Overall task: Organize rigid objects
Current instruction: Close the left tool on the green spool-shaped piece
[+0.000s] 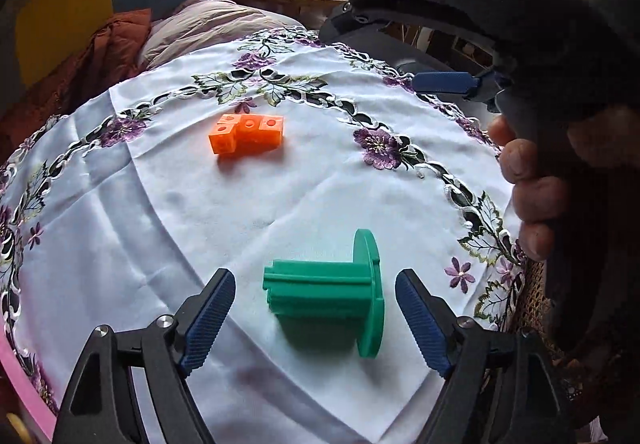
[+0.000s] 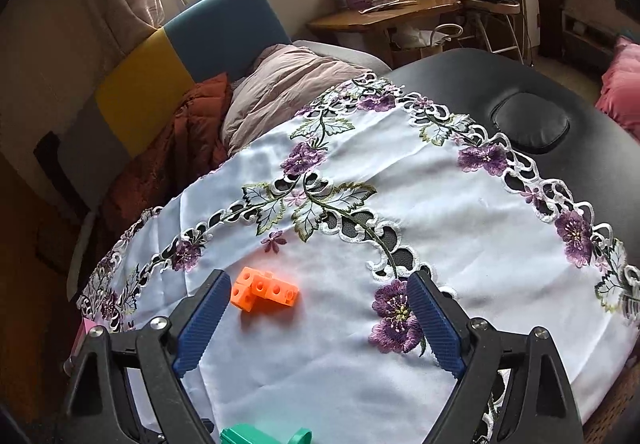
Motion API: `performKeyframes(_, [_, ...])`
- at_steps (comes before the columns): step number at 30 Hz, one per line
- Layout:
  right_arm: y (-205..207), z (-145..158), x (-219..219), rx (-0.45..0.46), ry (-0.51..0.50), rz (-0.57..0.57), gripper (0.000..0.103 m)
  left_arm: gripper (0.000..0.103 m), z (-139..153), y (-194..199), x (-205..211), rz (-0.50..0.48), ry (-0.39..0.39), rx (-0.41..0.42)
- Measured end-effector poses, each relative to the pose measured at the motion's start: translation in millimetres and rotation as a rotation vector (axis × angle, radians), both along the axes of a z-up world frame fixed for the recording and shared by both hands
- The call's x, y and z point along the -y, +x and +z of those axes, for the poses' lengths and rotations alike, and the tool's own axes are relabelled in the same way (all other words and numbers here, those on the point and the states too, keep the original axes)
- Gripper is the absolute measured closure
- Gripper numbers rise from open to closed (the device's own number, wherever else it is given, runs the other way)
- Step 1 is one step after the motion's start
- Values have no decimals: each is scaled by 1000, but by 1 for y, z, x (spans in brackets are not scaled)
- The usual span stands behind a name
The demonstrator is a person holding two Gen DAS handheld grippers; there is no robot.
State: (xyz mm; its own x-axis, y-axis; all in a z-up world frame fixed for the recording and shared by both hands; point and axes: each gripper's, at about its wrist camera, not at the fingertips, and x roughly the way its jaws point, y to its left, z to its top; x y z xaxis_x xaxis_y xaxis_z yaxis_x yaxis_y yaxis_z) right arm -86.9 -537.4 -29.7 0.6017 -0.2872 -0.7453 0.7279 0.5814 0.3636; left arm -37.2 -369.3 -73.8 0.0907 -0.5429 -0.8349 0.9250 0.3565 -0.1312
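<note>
A green flanged plastic part (image 1: 328,296) lies on its side on the white embroidered tablecloth (image 1: 160,211). My left gripper (image 1: 316,308) is open, its blue fingers on either side of the part, not touching it. An orange block piece (image 1: 246,133) sits farther back on the cloth. My right gripper (image 2: 320,316) is open and empty above the cloth; the orange block piece (image 2: 264,294) lies just ahead of its left finger (image 2: 202,324). The green part's top (image 2: 266,435) shows at the bottom edge. The right gripper body (image 1: 520,23) fills the upper right of the left wrist view.
The cloth (image 2: 460,244) covers a black padded table (image 2: 520,99). A bed with pillows (image 2: 288,83) and a blue-yellow headboard (image 2: 180,55) lies beyond the far edge. A wooden desk (image 2: 384,15) stands at the back. A cane chair edge (image 1: 532,308) is at the right.
</note>
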Motion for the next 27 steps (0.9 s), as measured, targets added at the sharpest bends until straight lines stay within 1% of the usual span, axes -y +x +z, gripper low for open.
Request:
performKeyframes(1, [1, -1, 1, 1, 5, 3, 13, 20, -5, 1, 5, -2, 16, 0])
performKeyframes(2, [0, -1, 1, 1, 4, -2, 13, 25, -10, 2, 8, -6, 30, -10])
performKeyframes(3, [0, -1, 1, 1, 0, -7, 13, 35, -15, 4, 10, 0, 36, -18])
performKeyframes(4, [-1, -1, 2, 0, -1, -9, 13, 42, -18, 4, 11, 6, 36, -24])
performKeyframes(5, [-1, -1, 3, -1, 2, -13, 13, 42, -18, 4, 9, 14, 22, -19])
performKeyframes(7, [-2, -3, 4, -3, 14, -18, 13, 42, -15, 6, 3, 35, -8, -44])
performKeyframes(11, [-1, -9, 6, -9, 50, -15, 13, 42, -6, 14, -31, 151, -43, -14])
performKeyframes(15, [4, -15, 3, -40, 63, 4, 13, 42, -8, 25, -70, 285, -35, 33])
performKeyframes(17, [8, -17, -1, -57, 59, 19, 13, 42, -15, 31, -85, 335, -27, 36])
performKeyframes(19, [14, -21, -6, -85, 52, 48, 13, 42, -18, 30, -88, 330, -43, 56])
performKeyframes(22, [26, -28, -18, -143, 39, 120, 13, 43, -21, 24, -84, 326, -47, 95])
performKeyframes(25, [37, -33, -29, -171, 33, 179, 13, 43, -22, 24, -86, 323, -63, 93])
performKeyframes(27, [46, -37, -31, -188, 53, 189, 13, 43, -21, 23, -88, 324, -71, 92])
